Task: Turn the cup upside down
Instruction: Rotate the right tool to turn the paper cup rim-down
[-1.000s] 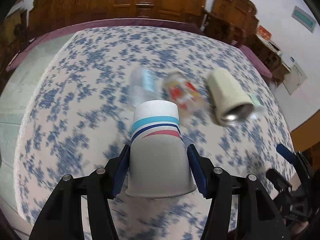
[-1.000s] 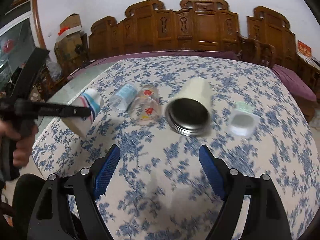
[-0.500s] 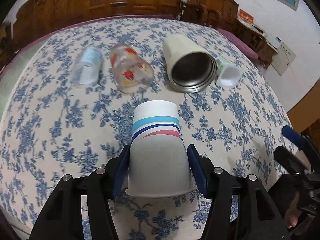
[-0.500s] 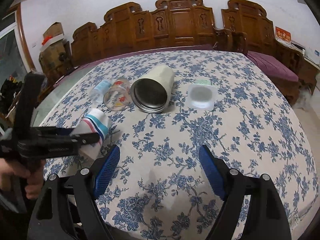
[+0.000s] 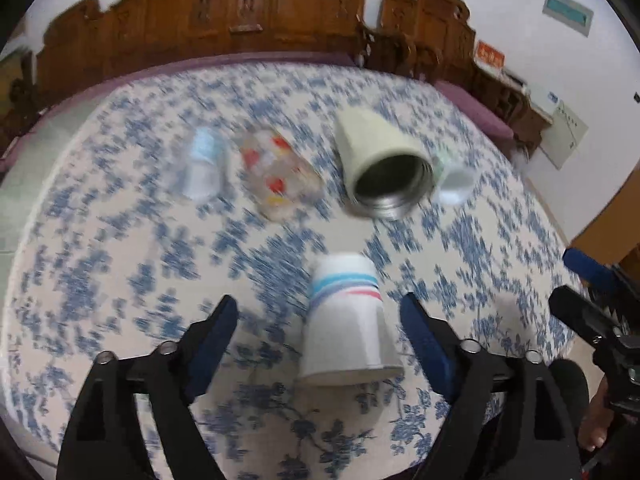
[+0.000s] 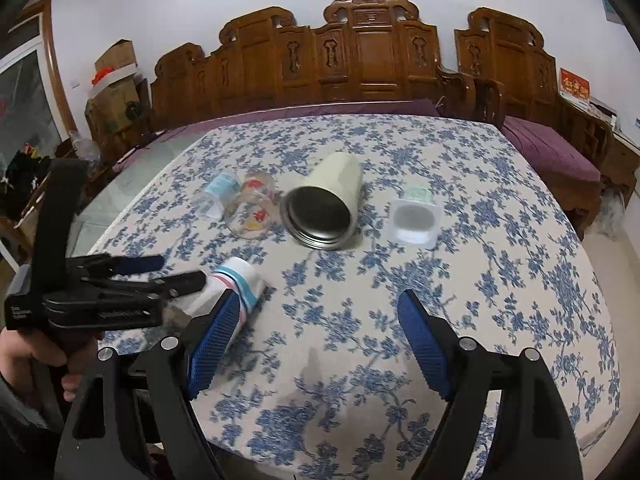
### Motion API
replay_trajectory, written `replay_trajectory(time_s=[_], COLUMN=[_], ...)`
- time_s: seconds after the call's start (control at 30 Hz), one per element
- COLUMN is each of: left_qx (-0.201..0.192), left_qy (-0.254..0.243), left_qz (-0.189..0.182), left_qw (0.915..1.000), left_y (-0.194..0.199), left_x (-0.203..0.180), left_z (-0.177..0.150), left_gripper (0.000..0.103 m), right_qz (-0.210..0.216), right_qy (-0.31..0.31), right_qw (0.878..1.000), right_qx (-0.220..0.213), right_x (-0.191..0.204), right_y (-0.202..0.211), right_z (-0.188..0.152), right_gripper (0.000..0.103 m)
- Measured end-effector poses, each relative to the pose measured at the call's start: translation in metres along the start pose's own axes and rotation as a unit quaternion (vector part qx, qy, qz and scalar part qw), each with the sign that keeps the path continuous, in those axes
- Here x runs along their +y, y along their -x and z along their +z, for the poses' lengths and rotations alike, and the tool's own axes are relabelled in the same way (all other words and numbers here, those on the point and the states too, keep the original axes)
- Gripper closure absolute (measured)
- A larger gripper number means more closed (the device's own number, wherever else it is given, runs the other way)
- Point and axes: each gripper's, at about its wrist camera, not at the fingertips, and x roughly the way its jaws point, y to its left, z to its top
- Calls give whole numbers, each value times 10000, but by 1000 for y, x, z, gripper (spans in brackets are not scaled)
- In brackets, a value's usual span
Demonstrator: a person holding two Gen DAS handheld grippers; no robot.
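A white paper cup (image 5: 344, 320) with blue and red stripes stands upside down, rim on the floral tablecloth (image 5: 120, 264), between the jaws of my left gripper (image 5: 320, 316). The jaws are open wide and clear of the cup's sides. In the right wrist view the cup (image 6: 234, 286) sits near the table's front left edge, partly hidden by my right gripper's left finger, with the left gripper (image 6: 160, 272) beside it. My right gripper (image 6: 320, 340) is open and empty over the front of the table.
Four things lie on their sides in a row mid-table: a small clear bottle (image 6: 216, 196), a printed glass (image 6: 252, 210), a cream steel tumbler (image 6: 324, 208) and a small plastic cup (image 6: 414, 220). Carved wooden benches (image 6: 360, 56) stand behind the table.
My left gripper has opened and let go of the paper cup, which now stands inverted on the cloth. The left camera has pulled back and swung. The right gripper stayed open.
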Motion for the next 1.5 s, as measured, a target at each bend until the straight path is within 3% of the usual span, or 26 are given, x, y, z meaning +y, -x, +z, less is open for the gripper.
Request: replay_trajectory(time_s=[0.1,0.4,0.57,0.7,0.83,0.93,1.2,1.37,1.5], left_qx=[-320,-795,-946,-965,-933,-914,-867,-816,-797], left_qy=[115,171,265,476,627,736,724,683,638], left_qz=[144,759,983,1009,983,903,858,819,794], left_qw=[9993,9938,9903,9891,9888,9890,9899,9909,9916], left_y=[20,60,70,70,67,64,59,57,56], left_x=[18,66,87,107,122,128,130,126,123], left_z=[5,5,-3,-9,-13,-15,-17,-18,-18], left_gripper=[8,8,8,8,8,8,8,8,8], right_qz=[58,309,486,546,614,568,569,692,729], right_qy=[96,349,305,41,-308,-486,-922,-1006,-963], right_qw=[9999,9986,9950,9890,9746,9661,9441,9344,9343], right_qx=[9,258,816,1375,2132,2472,3114,3347,3354], right_x=[13,54,73,79,80,79,67,62,58], right_y=[-1,-22,-56,-88,-126,-145,-182,-191,-192], right_z=[6,17,24,27,25,26,24,24,26], right_gripper=[20,20,20,20,25,26,26,33,41])
